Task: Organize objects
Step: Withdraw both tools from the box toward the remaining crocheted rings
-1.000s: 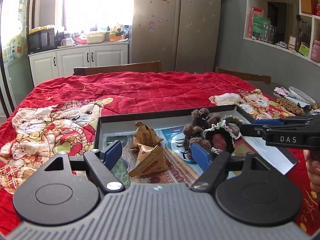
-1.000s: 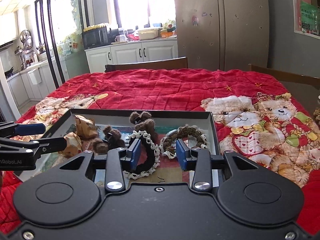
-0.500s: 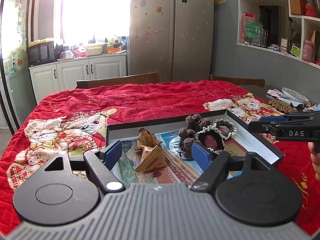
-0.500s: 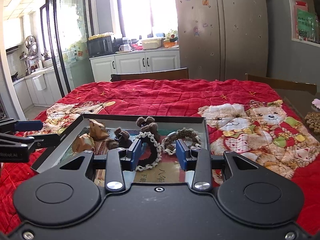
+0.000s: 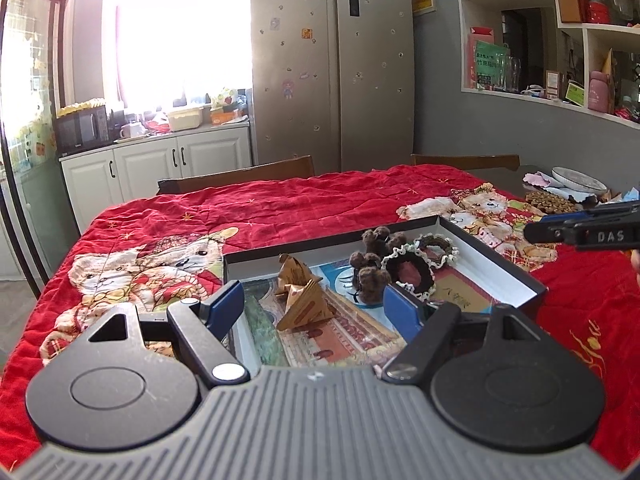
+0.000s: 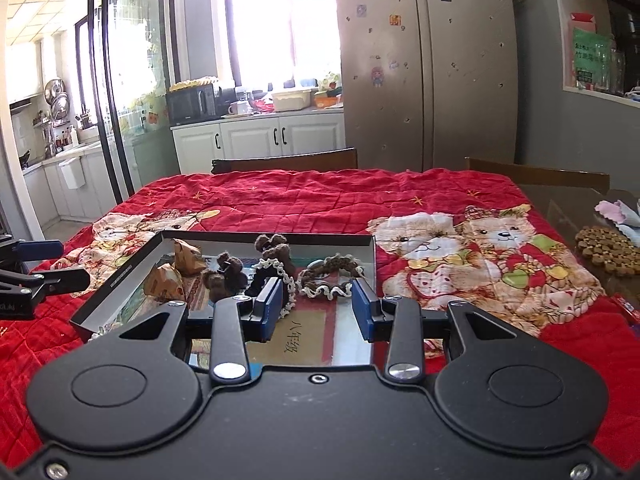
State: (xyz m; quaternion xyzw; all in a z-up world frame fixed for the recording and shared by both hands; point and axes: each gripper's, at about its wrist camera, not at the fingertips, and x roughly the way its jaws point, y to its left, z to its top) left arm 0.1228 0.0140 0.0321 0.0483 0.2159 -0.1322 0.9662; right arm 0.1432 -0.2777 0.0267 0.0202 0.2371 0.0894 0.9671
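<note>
Both grippers have drawn back toward the near edge of the table and risen a little since a second ago, so the shallow black box now sits farther off and smaller in each view, with more of the red bear-print quilt showing around it. Contents of the box have not shifted.

From the left wrist view, the left gripper hangs over the near left part of the box, its blue fingers spread wide with nothing between them. Two folded brown paper packets lie just beyond it on the printed sheet lining the box. Right of them sit the dark brown pompom hair ties, then a black scrunchie with white lace edging, and farthest right a brown lace-edged scrunchie near the far right corner.

From the right wrist view, the right gripper hovers above the near right part of the box, its fingers partly apart and empty; the scrunchies lie beyond the tips, untouched. At the left edge of that view the other gripper's tips stand apart from the box's left wall.

A woven brown mat lies on the bare table at far right, well apart from the box.
</note>
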